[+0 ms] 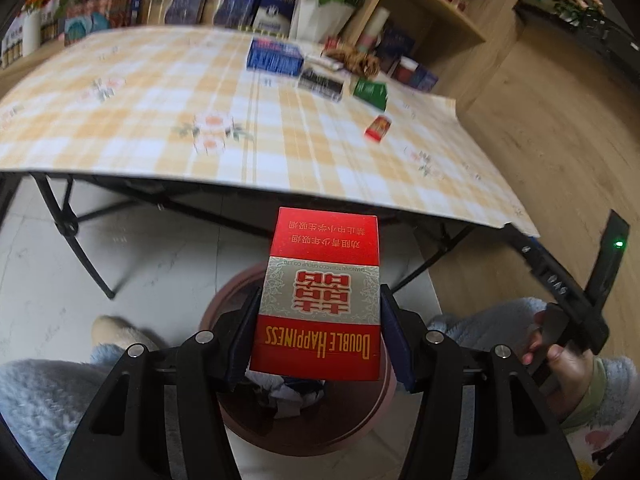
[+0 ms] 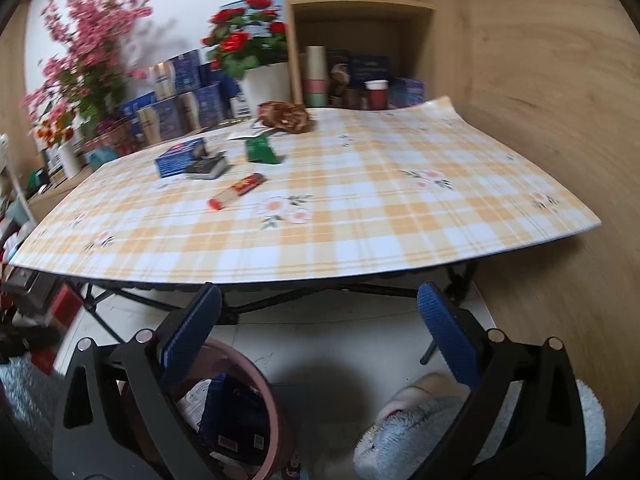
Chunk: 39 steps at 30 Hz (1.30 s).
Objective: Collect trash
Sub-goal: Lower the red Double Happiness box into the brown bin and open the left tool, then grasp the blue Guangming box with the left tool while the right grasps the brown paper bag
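One red pack [image 1: 318, 300] sits pinched in our left gripper [image 1: 318, 334], directly over the bin [image 1: 244, 288] for dropping. Our right gripper [image 2: 320, 344] gapes empty; more packs [image 2: 240, 190] wait on the table [image 2: 360, 220].

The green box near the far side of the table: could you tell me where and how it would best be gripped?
Grip the green box across its two narrower sides, coming down from above with the open right gripper. It probably lies flat, clear of the black box, so the sides seem reachable.
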Available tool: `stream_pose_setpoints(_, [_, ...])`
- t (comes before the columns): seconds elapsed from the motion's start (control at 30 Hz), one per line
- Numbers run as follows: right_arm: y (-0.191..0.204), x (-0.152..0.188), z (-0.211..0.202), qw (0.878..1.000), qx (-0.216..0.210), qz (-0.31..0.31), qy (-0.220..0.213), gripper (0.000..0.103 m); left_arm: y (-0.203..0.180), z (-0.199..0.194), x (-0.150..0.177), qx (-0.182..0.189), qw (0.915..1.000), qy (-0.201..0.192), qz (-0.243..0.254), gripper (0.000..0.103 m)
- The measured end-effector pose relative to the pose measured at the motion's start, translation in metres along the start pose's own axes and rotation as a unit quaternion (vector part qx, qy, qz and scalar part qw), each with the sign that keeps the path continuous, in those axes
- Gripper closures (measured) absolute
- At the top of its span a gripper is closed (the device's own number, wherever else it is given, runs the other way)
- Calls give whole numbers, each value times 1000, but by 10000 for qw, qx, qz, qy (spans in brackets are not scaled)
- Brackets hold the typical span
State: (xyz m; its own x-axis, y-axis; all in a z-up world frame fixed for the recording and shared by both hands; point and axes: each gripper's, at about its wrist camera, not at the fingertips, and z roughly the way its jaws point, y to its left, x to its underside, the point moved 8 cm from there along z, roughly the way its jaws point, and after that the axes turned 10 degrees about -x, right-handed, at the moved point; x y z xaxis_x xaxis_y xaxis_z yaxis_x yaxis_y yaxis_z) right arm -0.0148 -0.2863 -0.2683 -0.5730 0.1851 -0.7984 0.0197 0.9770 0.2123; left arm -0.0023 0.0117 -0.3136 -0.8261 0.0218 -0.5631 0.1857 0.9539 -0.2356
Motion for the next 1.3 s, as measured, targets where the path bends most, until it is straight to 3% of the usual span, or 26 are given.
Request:
stream_pose_setpoints(0.17, [-4,3,1,10000,54,74,18,6,5,24,6,-42,9994,311,-148,48])
stream_pose_setpoints(0.33, [-3,5,1,10000,41,39,68,6,-3,41,16,-97,9976,682,46,47])
stream_pose_setpoints(0.5, [1,7,2,9999,-64,-7,109,6,-4,44,21,-186,9965,802,136,47])
stream_pose_setpoints(0.57, [4,7,2,9999,-80,-54,105,6,-2,42,20,-180,9969,768,78,44])
stream_pose_setpoints(0.6, [6,7,2,9999,-101,-73,110,6,-1,41,19,-183,9971,732,45,37])
stream_pose_setpoints(0.77, [10,8,5,9996,-171,-123,164,6,9,28,8,-370,9984,368,-210,25])
stream_pose_setpoints(0.83, [10,8,4,9997,-143,-114,153,6,19,12,-1,-820,9959,-39,-370,18])
stream_pose_setpoints(0.9, [9,7,2,9998,-87,-116,121,6,26,-7,-10,-1020,9923,-510,-490,9])
stream_pose_setpoints(1.0, [8,7,1,9998,-8,-150,99,6,33,-32,-21,-1215,9841,-1122,-648,8])
stream_pose_setpoints(1.3, [29,12,8,9984,-198,-470,253,6,31,-55,-36,-1427,9712,-1833,-538,7])
